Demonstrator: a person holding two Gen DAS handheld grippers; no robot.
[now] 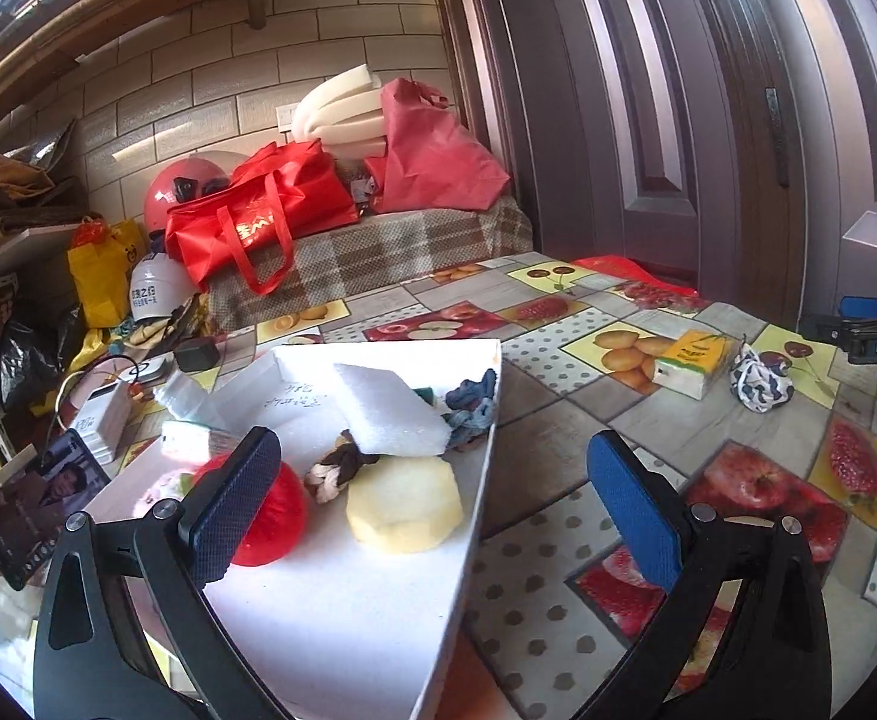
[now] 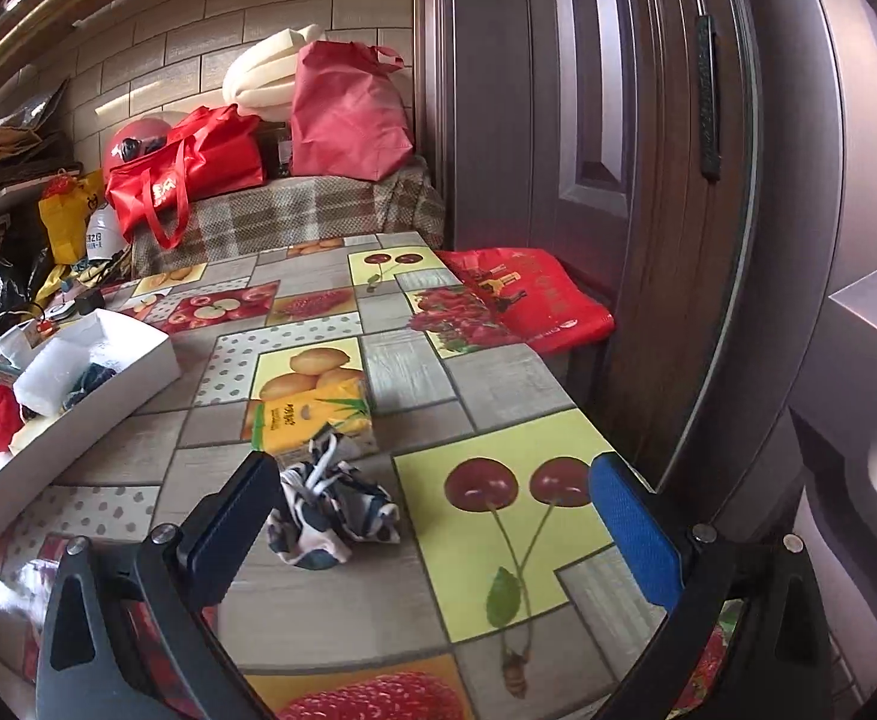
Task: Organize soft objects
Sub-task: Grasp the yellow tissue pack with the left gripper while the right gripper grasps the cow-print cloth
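Left claw (image 1: pixel 432 498) spread wide over white tray (image 1: pixel 378 612) holding red ball (image 1: pixel 279 519), yellow sponge (image 1: pixel 405 504), white foam block (image 1: pixel 387 411), right claw (image 2: pixel 432 513) apart and empty, patterned cloth bundle (image 2: pixel 330 510) on worktop (image 2: pixel 138 450) beside its left finger, tissue pack (image 2: pixel 312 420) touching behind
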